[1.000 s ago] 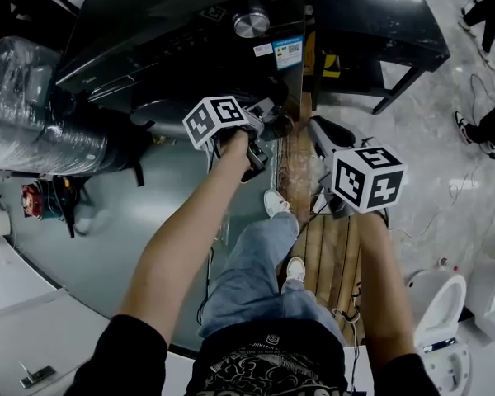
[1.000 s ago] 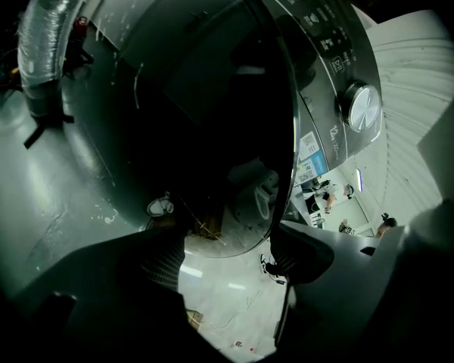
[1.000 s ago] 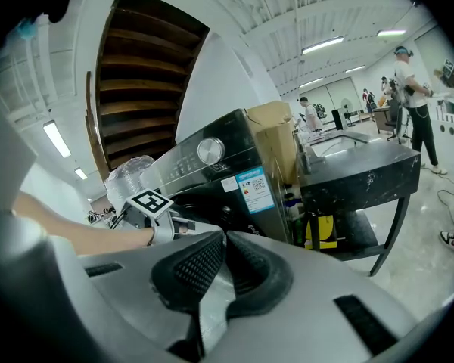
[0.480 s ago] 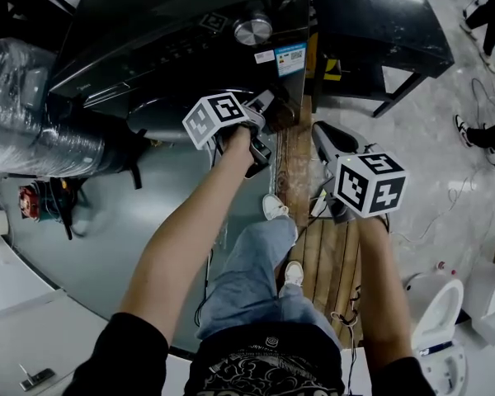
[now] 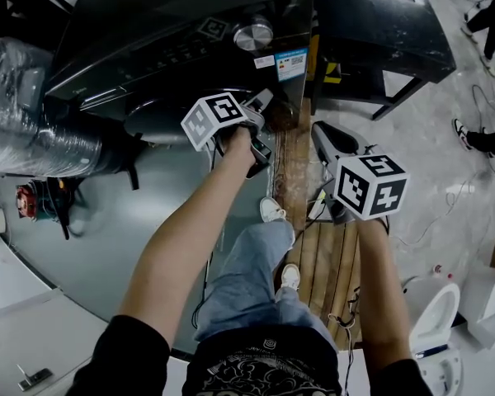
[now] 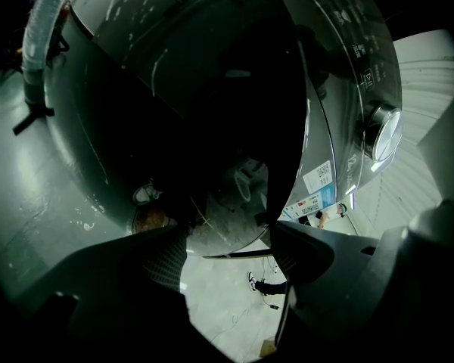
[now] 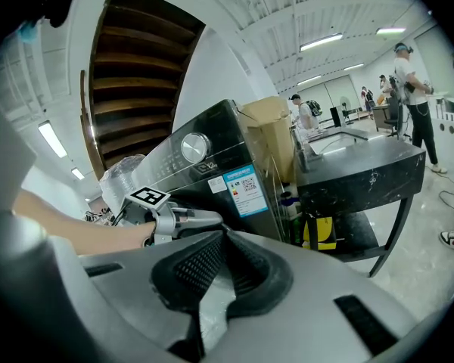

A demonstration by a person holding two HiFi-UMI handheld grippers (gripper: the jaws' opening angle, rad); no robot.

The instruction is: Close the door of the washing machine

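The dark washing machine (image 5: 181,23) stands ahead, with a silver knob (image 5: 253,33) on its panel. Its round glass door (image 5: 161,115) bulges from the front; I cannot tell whether it is latched. My left gripper (image 5: 268,104) is at the door's right rim. In the left gripper view the glossy door (image 6: 212,127) fills the frame, and the left gripper (image 6: 228,237) is open with nothing between its jaws. My right gripper (image 5: 323,134) hangs to the right, away from the machine. In its own view the right gripper (image 7: 223,240) is shut and empty.
A black table (image 5: 379,15) stands right of the machine. A plastic-wrapped roll (image 5: 25,106) lies at the left. Below me is a wooden pallet (image 5: 330,254), with white toilets (image 5: 441,312) at the lower right. People (image 7: 412,89) stand far off.
Both grippers hold almost the same places; the view has shifted slightly. The door shows no clear movement.
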